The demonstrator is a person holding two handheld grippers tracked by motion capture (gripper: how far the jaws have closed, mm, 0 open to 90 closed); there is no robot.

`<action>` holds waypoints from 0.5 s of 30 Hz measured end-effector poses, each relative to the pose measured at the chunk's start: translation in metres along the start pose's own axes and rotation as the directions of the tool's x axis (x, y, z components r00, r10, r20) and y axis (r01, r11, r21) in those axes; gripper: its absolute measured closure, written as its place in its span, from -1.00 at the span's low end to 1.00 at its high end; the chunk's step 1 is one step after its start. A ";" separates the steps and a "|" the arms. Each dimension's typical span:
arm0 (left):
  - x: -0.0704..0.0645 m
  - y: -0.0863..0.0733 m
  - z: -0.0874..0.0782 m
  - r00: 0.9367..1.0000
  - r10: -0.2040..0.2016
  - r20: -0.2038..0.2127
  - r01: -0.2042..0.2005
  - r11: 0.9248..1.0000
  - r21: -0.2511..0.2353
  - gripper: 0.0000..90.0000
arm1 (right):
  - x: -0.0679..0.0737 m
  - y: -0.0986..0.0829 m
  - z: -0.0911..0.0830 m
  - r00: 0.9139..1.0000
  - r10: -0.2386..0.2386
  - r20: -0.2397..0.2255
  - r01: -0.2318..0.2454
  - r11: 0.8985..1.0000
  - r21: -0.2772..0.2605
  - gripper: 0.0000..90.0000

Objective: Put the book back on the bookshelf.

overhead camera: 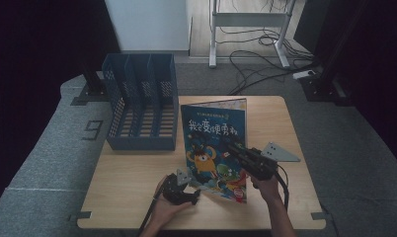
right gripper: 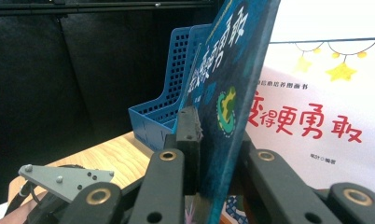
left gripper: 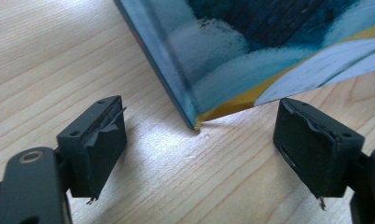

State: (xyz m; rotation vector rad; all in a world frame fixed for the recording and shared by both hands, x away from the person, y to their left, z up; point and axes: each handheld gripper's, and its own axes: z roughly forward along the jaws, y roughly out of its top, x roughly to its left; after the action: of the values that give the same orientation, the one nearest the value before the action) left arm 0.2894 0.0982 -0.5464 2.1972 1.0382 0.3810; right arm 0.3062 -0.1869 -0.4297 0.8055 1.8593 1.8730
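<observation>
Wood-grain table under me, ringed by grey floor, carries a blue slotted file rack at its ten o'clock corner, and a picture book stands on edge near the middle, its cover toward me. My right gripper, reaching in from five o'clock, has its fingers pinched on the cover, the white first page open behind it. My left gripper sits at seven o'clock of the book, fingers spread wide either side of its bottom corner, touching nothing.
</observation>
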 end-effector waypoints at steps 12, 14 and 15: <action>-0.001 0.001 0.001 1.000 0.002 -0.001 -0.002 1.000 0.000 -0.61 | 0.001 0.000 0.000 1.000 -0.005 0.001 0.005 1.000 0.001 0.78; -0.001 0.001 0.001 1.000 0.003 -0.001 -0.003 1.000 0.000 -0.62 | 0.001 0.000 0.000 1.000 -0.005 0.001 0.005 1.000 0.001 0.78; -0.001 0.001 0.001 1.000 0.003 0.001 -0.003 1.000 -0.001 -0.62 | 0.001 0.000 0.000 1.000 -0.005 0.001 0.005 1.000 0.001 0.78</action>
State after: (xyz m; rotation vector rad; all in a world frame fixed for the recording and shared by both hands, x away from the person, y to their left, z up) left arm 0.2900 0.0969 -0.5469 2.1982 1.0343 0.3813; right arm 0.3052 -0.1863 -0.4292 0.8012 1.8598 1.8689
